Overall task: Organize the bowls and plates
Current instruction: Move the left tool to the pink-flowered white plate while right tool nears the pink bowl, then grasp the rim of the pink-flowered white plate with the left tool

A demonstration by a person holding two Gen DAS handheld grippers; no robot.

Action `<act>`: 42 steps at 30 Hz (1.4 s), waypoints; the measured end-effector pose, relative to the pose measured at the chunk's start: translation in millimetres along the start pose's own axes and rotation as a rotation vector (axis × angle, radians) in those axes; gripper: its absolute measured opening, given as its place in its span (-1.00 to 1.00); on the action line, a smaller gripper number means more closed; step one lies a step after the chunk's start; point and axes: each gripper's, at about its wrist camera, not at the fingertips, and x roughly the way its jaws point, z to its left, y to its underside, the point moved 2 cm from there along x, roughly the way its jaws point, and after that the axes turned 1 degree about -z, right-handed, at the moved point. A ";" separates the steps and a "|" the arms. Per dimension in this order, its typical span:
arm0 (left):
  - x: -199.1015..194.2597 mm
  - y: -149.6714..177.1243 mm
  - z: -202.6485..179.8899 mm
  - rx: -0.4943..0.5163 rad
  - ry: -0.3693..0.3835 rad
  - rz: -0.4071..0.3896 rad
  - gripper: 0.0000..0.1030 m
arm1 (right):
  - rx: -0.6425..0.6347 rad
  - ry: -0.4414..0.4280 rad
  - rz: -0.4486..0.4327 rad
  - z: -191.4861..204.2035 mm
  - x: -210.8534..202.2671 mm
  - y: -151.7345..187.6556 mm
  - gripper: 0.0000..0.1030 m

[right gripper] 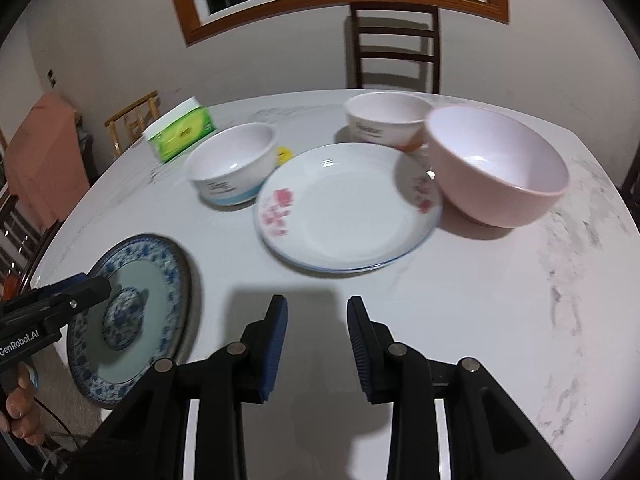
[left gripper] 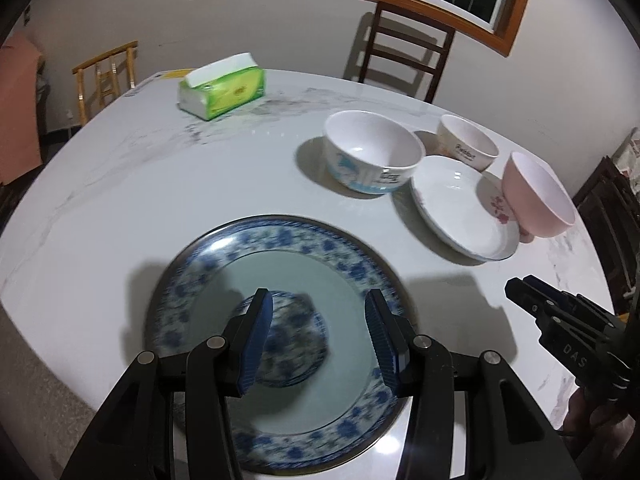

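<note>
Right now the left gripper (left gripper: 320,336) hangs over the blue plate (left gripper: 340,248) with its jaws partly apart and nothing between them. Beside it, the right gripper (right gripper: 317,344) has its jaws a bit apart too, over bare bench (right gripper: 500,320). Behind the blue plate are the white plate (right gripper: 348,216), blue-and-white bowl (right gripper: 232,168), cream bowl (right gripper: 380,120) and pink bowl (right gripper: 496,172).

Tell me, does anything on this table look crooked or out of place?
Yes. The pink bowl looks tilted, seemingly propped on the rim of the white plate rather than flat on the table. The blue patterned plate sits at the near table edge and may overhang it. Nothing looks spilled or broken.
</note>
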 end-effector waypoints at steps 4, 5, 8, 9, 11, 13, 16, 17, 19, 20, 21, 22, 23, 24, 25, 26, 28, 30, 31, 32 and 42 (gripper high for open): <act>9.8 -7.9 -12.6 0.003 0.031 0.006 -0.13 | 0.019 0.024 -0.031 -20.5 -1.3 -7.8 -0.39; 12.3 -10.1 -16.0 0.007 0.035 0.009 -0.13 | 0.025 0.028 -0.037 -25.3 -1.0 -9.8 -0.39; 20.8 -17.6 -29.0 0.020 0.063 0.011 -0.13 | 0.042 0.035 -0.051 -40.2 2.9 -16.9 -0.39; 23.7 -19.6 -32.6 0.024 0.071 0.012 -0.13 | 0.045 0.042 -0.048 -44.6 5.8 -19.3 -0.39; 31.7 -24.5 -40.9 0.028 0.079 0.022 -0.13 | 0.045 0.050 -0.049 -51.7 11.1 -23.5 -0.39; 39.8 -30.0 -49.2 0.032 0.092 0.028 -0.13 | 0.048 0.059 -0.044 -58.5 18.3 -27.6 -0.39; 53.3 -39.3 -60.7 0.037 0.101 0.037 -0.13 | 0.062 0.053 -0.030 -67.3 30.6 -33.4 -0.39; 58.7 -42.1 -63.8 0.036 0.099 0.045 -0.14 | 0.070 0.054 -0.024 -70.6 35.0 -35.1 -0.39; 68.1 -46.4 -68.9 0.028 0.114 0.063 -0.17 | 0.087 0.044 -0.017 -76.5 44.4 -39.4 -0.39; 73.5 -48.8 -71.7 0.025 0.122 0.069 -0.18 | 0.091 0.048 -0.012 -78.8 49.2 -41.3 -0.39; 76.7 -50.2 -72.6 0.023 0.121 0.072 -0.18 | 0.092 0.051 -0.010 -80.7 52.3 -42.5 -0.39; 81.6 -52.2 -74.2 0.023 0.117 0.077 -0.19 | 0.094 0.050 -0.008 -82.3 55.4 -44.0 -0.39; 85.7 -53.5 -75.9 0.023 0.116 0.082 -0.21 | 0.093 0.047 -0.006 -83.6 59.3 -45.7 -0.39; 90.1 -54.7 -77.3 0.021 0.119 0.089 -0.21 | 0.092 0.050 -0.001 -85.1 63.4 -47.2 -0.39; 95.1 -56.1 -78.4 0.016 0.122 0.098 -0.22 | 0.092 0.051 0.002 -85.9 66.1 -48.1 -0.39; 99.2 -57.3 -78.7 0.011 0.121 0.106 -0.26 | 0.093 0.046 0.004 -86.9 70.1 -49.7 -0.39; 107.4 -60.4 -80.9 0.002 0.127 0.114 -0.27 | 0.090 0.047 0.007 -87.3 74.9 -51.4 -0.39; 113.1 -62.6 -83.4 0.002 0.122 0.119 -0.30 | 0.082 0.049 0.009 -87.4 79.2 -52.5 -0.41; 116.4 -64.1 -84.6 0.003 0.125 0.124 -0.30 | 0.079 0.051 0.011 -87.0 81.3 -53.2 -0.44; 118.8 -64.9 -85.6 0.002 0.129 0.127 -0.32 | 0.077 0.051 0.013 -87.1 83.2 -53.9 -0.45; 138.5 -70.2 -92.2 0.000 0.131 0.157 -0.61 | 0.071 0.036 0.023 -85.6 91.9 -57.1 -0.61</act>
